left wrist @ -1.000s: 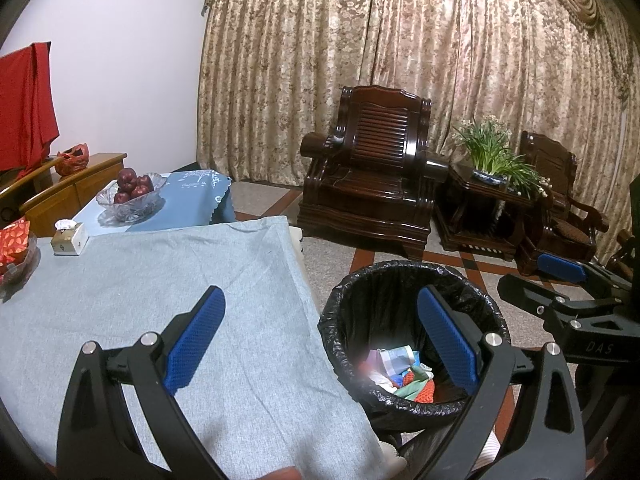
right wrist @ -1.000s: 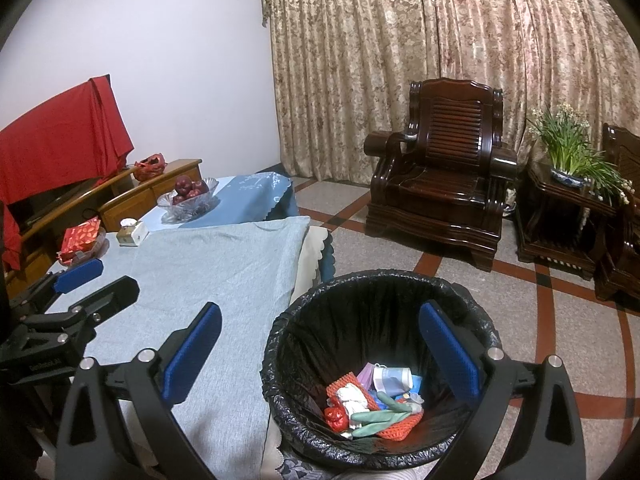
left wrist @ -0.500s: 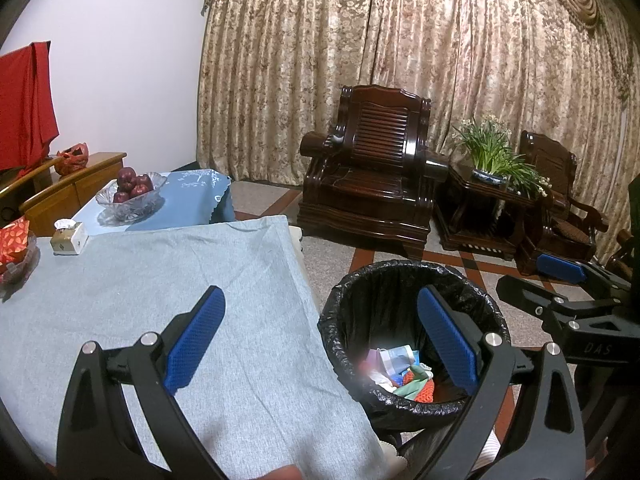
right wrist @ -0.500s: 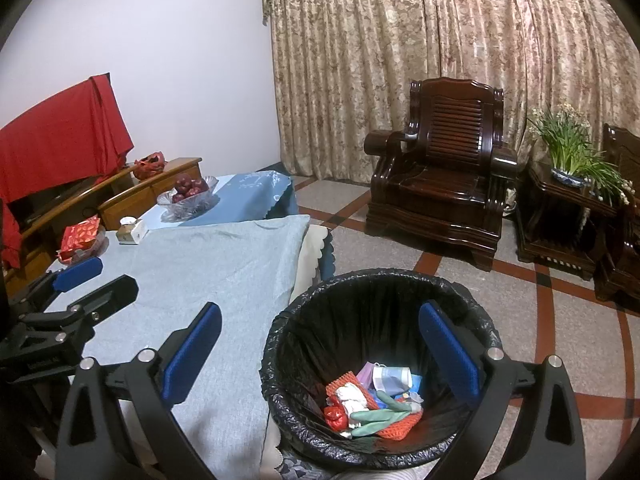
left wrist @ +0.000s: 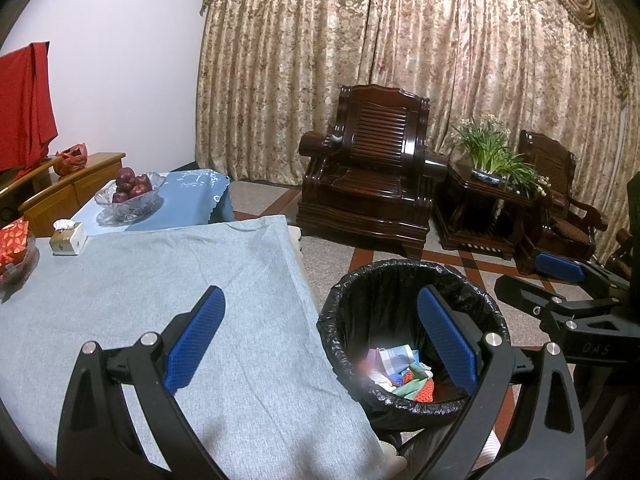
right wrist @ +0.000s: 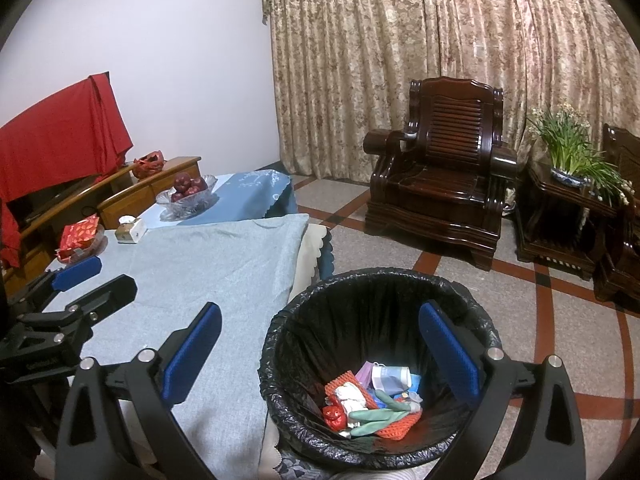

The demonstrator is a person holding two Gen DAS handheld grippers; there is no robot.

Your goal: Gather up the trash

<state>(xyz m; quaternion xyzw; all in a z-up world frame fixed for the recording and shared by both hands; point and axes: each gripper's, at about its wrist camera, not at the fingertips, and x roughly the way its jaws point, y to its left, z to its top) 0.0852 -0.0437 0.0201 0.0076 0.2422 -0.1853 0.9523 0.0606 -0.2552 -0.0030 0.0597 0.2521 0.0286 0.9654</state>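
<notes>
one bin (right wrist: 380,368) stands just beside the table (right wrist: 224,264); our trash (right wrist: 372,396) lies in it. only the right view shows the red scrap (right wrist: 335,417). we hold two grippers, left gripper (left wrist: 320,340) and right gripper (right wrist: 316,344), both spread wide, empty.

Fruit bowl (left wrist: 130,196) upper left on a blue cloth (left wrist: 188,200); tissue box (left wrist: 68,236) left; armchair (left wrist: 372,184) centre; plant (left wrist: 496,152) right; curtain (left wrist: 400,40) behind.

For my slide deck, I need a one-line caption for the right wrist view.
Open right gripper above a black-lined trash bin holding wrappers and scraps, beside a cloth-covered table.
</notes>
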